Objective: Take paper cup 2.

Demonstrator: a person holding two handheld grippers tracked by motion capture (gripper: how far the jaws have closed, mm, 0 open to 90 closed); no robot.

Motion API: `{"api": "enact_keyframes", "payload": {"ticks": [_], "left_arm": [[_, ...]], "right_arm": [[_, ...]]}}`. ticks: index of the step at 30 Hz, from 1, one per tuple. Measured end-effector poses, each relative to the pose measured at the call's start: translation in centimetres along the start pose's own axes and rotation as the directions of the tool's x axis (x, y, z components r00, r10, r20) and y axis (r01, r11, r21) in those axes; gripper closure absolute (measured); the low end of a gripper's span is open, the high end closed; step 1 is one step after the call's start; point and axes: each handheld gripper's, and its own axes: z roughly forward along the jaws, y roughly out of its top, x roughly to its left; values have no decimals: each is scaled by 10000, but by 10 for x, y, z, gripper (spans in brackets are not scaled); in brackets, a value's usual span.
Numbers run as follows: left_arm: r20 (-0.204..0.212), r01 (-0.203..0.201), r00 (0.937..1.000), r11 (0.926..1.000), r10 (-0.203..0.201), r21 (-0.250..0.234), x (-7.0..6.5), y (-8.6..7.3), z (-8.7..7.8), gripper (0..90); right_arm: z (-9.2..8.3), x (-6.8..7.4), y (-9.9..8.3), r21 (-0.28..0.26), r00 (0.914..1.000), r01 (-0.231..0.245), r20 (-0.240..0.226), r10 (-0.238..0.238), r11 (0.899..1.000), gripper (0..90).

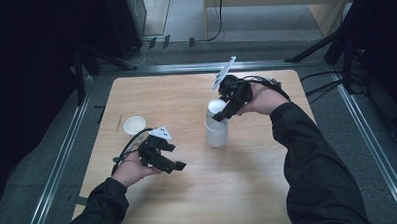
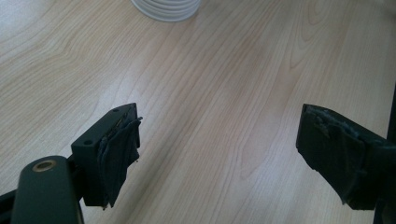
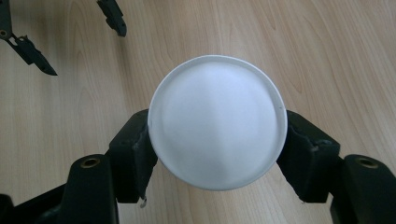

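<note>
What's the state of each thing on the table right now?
Cup stack: upright, mid-table, top cup gripped at the rim.
Right tool: shut on the top cup, pads on both sides.
Left tool: open, nothing between its jaws, over bare table.
Single cup: upright, apart, untouched.

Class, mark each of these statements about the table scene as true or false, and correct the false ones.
1. The right gripper has its jaws on either side of the white cup stack. True.
2. The left gripper holds a cup. False: its jaws stand open over bare table.
3. A single white cup stands apart near the table's left edge. True.
4. The table is metal. False: it is light wood.
</note>
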Motion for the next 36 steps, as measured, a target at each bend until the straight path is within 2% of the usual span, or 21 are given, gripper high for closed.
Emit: {"api": "enact_keyframes", "payload": {"ticks": [6,9,18,28,29,32,36], "left_arm": [[18,-28,10000,10000,28,-14,0,0,0,137],[16,17,10000,10000,-17,-4,0,0,0,137],[89,2,10000,10000,-2,-78,-1,0,-2,137],[178,45,9998,9999,-42,-146,0,0,-3,136],[187,46,9998,9999,-43,-146,0,0,-2,136],[197,76,9998,9998,-72,-198,1,0,-3,137],[142,116,9998,9996,-113,-249,1,0,-4,136]], "right_arm": [[-8,-1,2,-35,9998,-160,-70,160,9999,341],[-12,-1,4,13,9992,-387,-107,387,9993,342],[-31,3,13,-131,9995,-315,-47,314,9994,344],[-63,9,23,-305,9994,-202,288,211,9993,346],[-66,12,24,-226,9988,-363,306,369,9991,346],[-78,17,29,-305,9991,-237,352,248,9993,347],[-94,25,33,-724,9997,-112,217,128,9973,348]]}}
